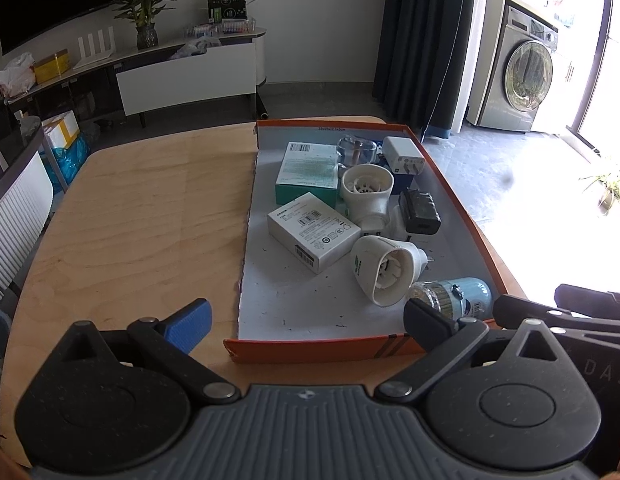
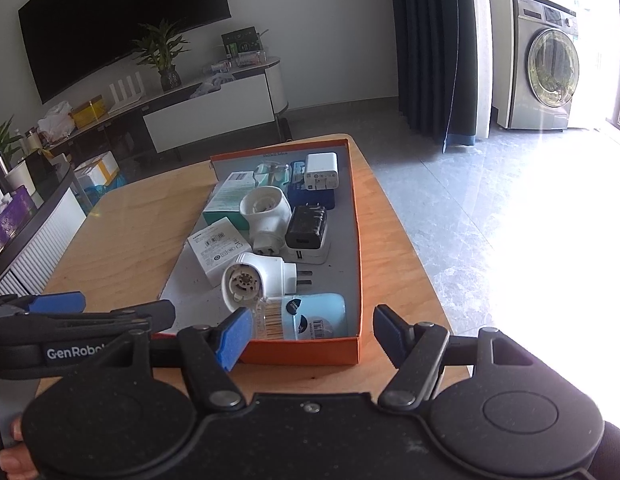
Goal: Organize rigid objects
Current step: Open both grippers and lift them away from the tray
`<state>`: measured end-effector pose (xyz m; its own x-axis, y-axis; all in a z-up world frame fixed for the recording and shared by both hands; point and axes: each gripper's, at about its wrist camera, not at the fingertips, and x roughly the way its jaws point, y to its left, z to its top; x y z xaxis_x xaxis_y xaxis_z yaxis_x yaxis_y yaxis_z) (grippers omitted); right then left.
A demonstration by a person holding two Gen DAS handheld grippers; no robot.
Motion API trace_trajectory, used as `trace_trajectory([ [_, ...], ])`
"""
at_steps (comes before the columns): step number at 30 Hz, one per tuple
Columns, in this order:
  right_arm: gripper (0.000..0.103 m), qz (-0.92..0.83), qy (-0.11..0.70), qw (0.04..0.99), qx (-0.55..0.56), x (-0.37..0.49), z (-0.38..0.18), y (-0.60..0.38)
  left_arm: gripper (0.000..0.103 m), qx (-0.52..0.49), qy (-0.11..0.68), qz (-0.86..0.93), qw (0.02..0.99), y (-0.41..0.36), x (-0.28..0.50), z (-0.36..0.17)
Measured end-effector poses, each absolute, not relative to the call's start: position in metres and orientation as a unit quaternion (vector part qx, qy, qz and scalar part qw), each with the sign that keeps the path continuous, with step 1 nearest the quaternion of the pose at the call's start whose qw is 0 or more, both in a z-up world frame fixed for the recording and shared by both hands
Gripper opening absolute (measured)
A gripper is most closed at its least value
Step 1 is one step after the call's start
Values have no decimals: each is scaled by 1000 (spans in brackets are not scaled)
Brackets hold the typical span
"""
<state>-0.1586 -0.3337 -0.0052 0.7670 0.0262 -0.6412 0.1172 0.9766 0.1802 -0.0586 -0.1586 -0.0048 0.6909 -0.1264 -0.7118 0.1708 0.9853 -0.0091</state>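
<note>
An orange shallow box (image 1: 462, 208) on the wooden table (image 1: 130, 220) holds several rigid items. Among them are a teal carton (image 1: 306, 176), a white carton (image 1: 310, 232), two white plug-in devices (image 1: 386, 268) (image 1: 366, 192), a black charger (image 1: 420, 210) and a white charger (image 1: 404, 156). A pale blue bottle (image 1: 466, 296) lies in the near right corner. My left gripper (image 1: 310, 326) hovers open at the box's near edge, holding nothing. My right gripper (image 2: 312, 336) is open too, just short of the bottle (image 2: 310, 316), with nothing gripped. The left gripper (image 2: 70, 312) shows beside it.
The box (image 2: 356, 240) sits along the table's right side, close to the edge, with tiled floor (image 2: 490, 220) beyond. Bare wood lies left of the box. A TV cabinet (image 1: 182, 76), dark curtain (image 1: 422, 40) and washing machine (image 1: 522, 76) stand far behind.
</note>
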Motion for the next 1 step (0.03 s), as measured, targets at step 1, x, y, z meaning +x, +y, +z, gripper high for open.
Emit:
trace_trajectory([
  [1,80,-25,341,934,105,-159,-6,-334,103,29,385,-81,919,-159,-59,-5],
])
